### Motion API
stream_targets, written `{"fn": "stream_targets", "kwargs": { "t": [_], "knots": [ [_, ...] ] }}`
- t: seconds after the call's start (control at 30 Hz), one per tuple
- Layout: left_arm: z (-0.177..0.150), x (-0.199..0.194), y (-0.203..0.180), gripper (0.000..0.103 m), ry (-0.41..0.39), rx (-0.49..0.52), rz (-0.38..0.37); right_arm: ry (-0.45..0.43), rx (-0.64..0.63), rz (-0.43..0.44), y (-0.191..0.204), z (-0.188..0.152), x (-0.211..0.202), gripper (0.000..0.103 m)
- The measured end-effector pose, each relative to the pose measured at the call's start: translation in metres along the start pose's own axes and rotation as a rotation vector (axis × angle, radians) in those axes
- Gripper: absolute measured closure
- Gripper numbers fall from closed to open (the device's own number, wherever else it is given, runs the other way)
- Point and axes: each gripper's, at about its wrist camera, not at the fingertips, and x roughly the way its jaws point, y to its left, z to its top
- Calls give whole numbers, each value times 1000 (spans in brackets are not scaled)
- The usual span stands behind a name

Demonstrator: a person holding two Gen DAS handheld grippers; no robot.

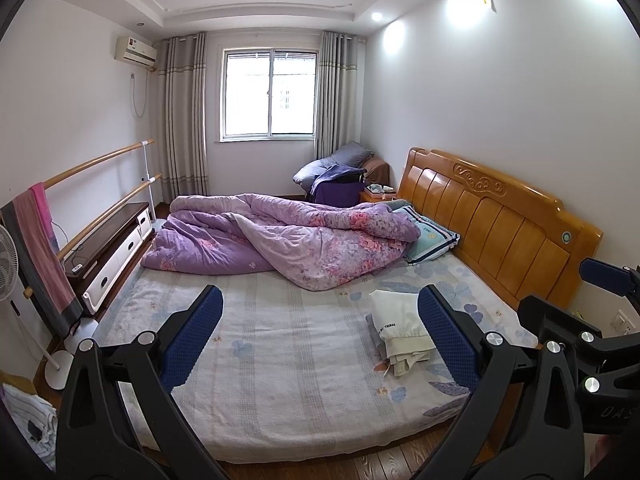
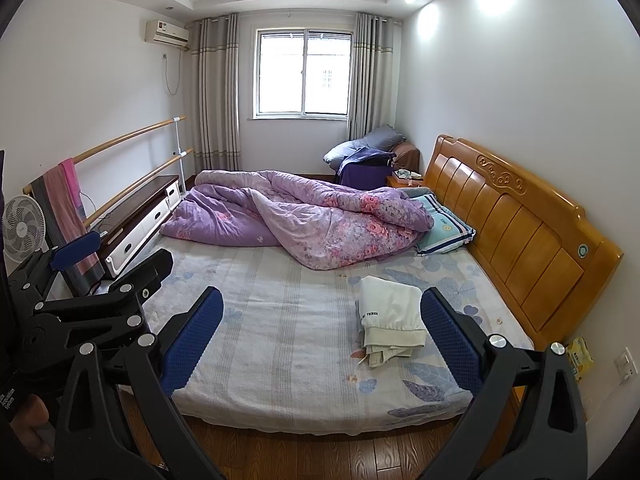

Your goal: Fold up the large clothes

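Cream folded clothes [image 1: 400, 330] are stacked near the headboard edge of the bed [image 1: 280, 360]. The left gripper [image 1: 320, 336] and right gripper [image 2: 322, 338] are held above, jaws wide, nothing gripped.

The folded clothes [image 2: 390, 316] are seen in cream white with small dark lettering. The bed sheet [image 2: 280, 320] is pale, striped, with blue leaves printed. The quilt [image 2: 312, 216] is purple with pink flowers. Blue dotted pads are carried by each black tool.
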Motion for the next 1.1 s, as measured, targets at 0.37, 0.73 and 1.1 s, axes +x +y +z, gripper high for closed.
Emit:
{"fn": "stream_targets", "kwargs": {
  "t": [0.37, 0.73, 1.1],
  "knots": [
    [-2, 0, -1, 5, 1, 0, -1, -1, 0, -2, -1, -1, 0, 8],
    [-2, 0, -2, 5, 4, -1, -1, 1, 3, -2, -2, -3, -3, 8],
    [-4, 1, -4, 5, 9, -3, -5, 6, 5, -4, -3, -5, -4, 8]
  ]
}}
